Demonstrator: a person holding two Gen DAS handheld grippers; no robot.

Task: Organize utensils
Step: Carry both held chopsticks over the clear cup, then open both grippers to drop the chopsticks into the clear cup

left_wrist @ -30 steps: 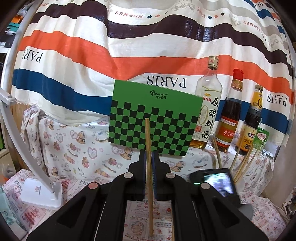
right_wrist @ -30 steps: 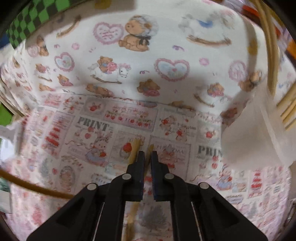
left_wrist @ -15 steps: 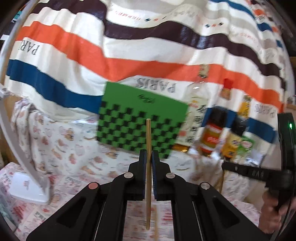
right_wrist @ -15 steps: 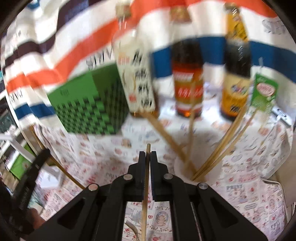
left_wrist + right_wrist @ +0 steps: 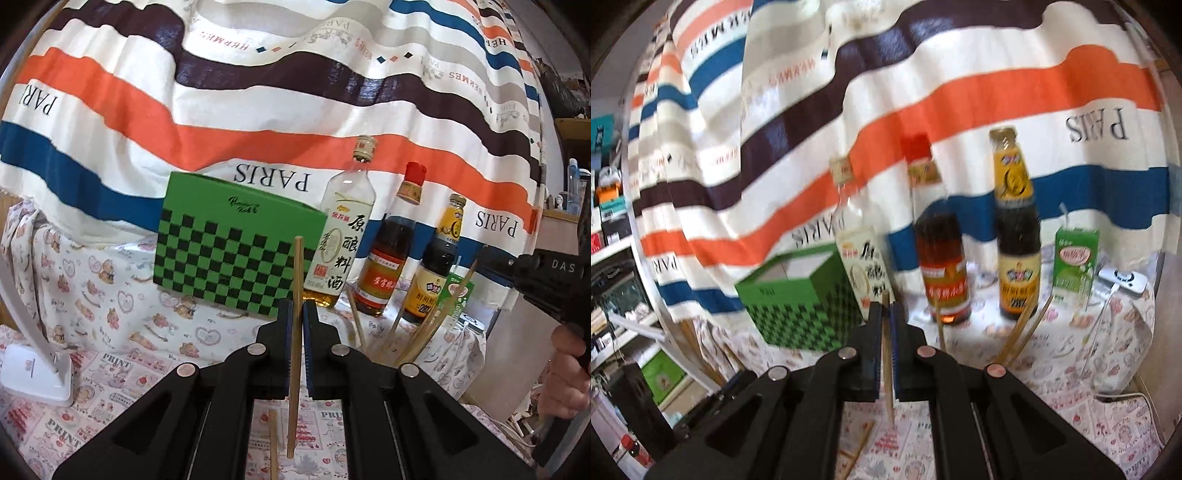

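Note:
My left gripper [image 5: 297, 308] is shut on a wooden chopstick [image 5: 295, 280] that stands upright between its pads, above the printed tablecloth. Another loose chopstick [image 5: 272, 443] lies on the cloth below it. To the right, several chopsticks [image 5: 424, 332] lean in a holder that my gripper's body hides. My right gripper [image 5: 886, 312] is also shut on an upright wooden chopstick [image 5: 887, 369], raised over the table. The leaning chopsticks [image 5: 1023, 332] show ahead and to its right; another chopstick [image 5: 857, 448] lies on the cloth below. The right gripper's black body and a hand [image 5: 569, 373] appear at the left view's right edge.
A green chequered box [image 5: 236, 254] stands at the back, with three sauce bottles [image 5: 388, 254] to its right and a small green carton [image 5: 1075, 262]. A white lamp base [image 5: 37, 373] sits at the left. A striped cloth [image 5: 258, 110] hangs behind. A white device [image 5: 1123, 282] lies far right.
My right gripper rose from close over the tablecloth and tilted up to face the bottles, lifting its chopstick with it. The left view shifted slightly; its chopstick stays gripped.

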